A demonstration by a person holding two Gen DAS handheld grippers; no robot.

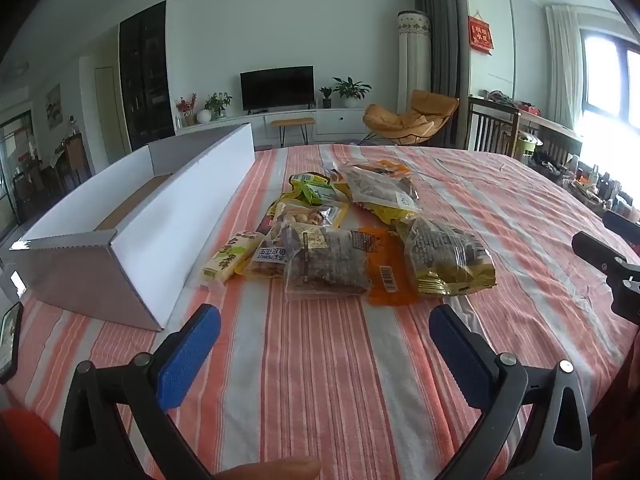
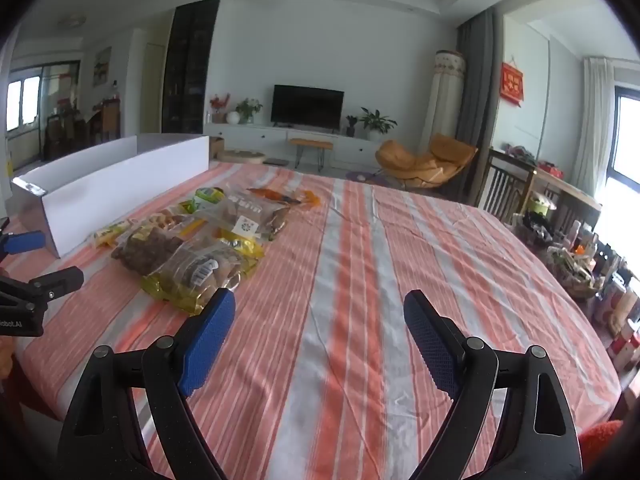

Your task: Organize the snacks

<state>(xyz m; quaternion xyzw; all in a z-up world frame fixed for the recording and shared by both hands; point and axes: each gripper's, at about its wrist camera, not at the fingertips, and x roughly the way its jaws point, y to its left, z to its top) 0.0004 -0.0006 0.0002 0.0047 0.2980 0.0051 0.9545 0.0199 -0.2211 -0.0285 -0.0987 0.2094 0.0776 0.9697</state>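
Left wrist view is showing both claws, left claw (image 1: 324, 344) and right claw (image 2: 320, 336), hanging released above the table (image 1: 320, 380); snack packets (image 1: 344, 236) are lying piled beside the white box (image 1: 132, 248). Slippery overlapping bags risk dragging neighbours or slipping free.

Left wrist view sits low over the orange-and-white striped tablecloth (image 1: 328, 360), looking across at the black flat television (image 1: 277, 87), with the heap of clear and yellow snack packets (image 1: 344, 236) close ahead. Right wrist view faces the same television, further right, heap off left. Both share the long white cardboard box (image 2: 120, 188).
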